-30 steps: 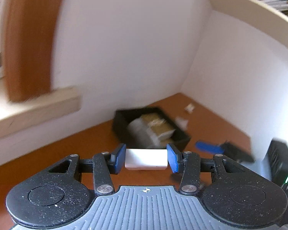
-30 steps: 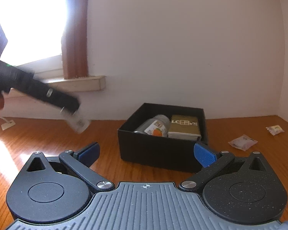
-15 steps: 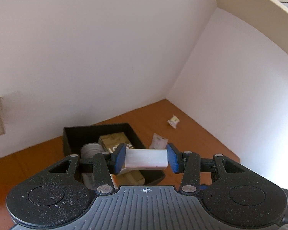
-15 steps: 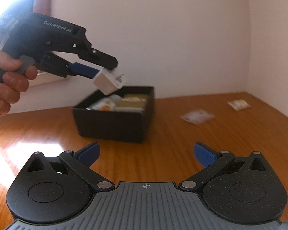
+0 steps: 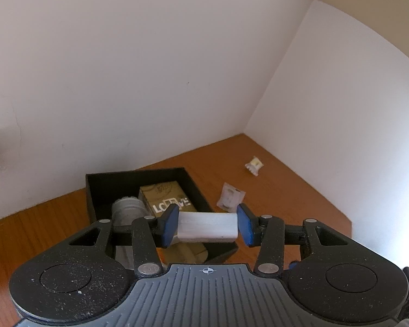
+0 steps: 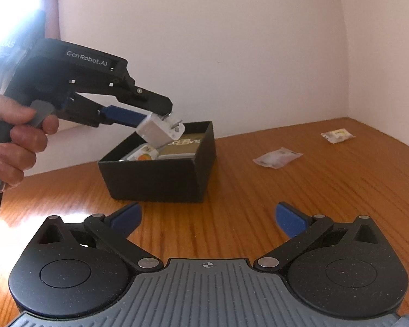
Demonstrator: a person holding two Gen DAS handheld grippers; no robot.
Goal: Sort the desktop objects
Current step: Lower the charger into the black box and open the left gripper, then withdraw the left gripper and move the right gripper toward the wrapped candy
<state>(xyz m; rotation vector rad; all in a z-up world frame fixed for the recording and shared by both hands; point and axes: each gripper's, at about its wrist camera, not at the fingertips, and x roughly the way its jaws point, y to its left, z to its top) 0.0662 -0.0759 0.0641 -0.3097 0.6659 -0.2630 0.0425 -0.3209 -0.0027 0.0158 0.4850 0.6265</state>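
Sorting looks well underway but unfinished. At the left of the right wrist view a hand (image 6: pixel 12 139) holds the left gripper (image 6: pixel 161 121), and its jaws have just been opening a little around the white charger (image 6: pixel 161 132), which sits between them above the black box (image 6: pixel 161 179). In the left wrist view the right pad appears to stand just off the charger (image 5: pixel 207 226), so I judge it is being let go into the box (image 5: pixel 95 190). Already inside lie a bottle with a grey cap (image 5: pixel 128 207) and a tan carton (image 5: pixel 163 196) side by side; nothing else inside can be made out. Further right, two small packets remain on the wooden desk (image 6: pixel 286 204): a clear sachet (image 6: pixel 276 159) near the box and a yellowish packet (image 6: pixel 336 135) well apart toward the corner. The right gripper (image 6: pixel 207 216) is spread wide and empty, probably next for those
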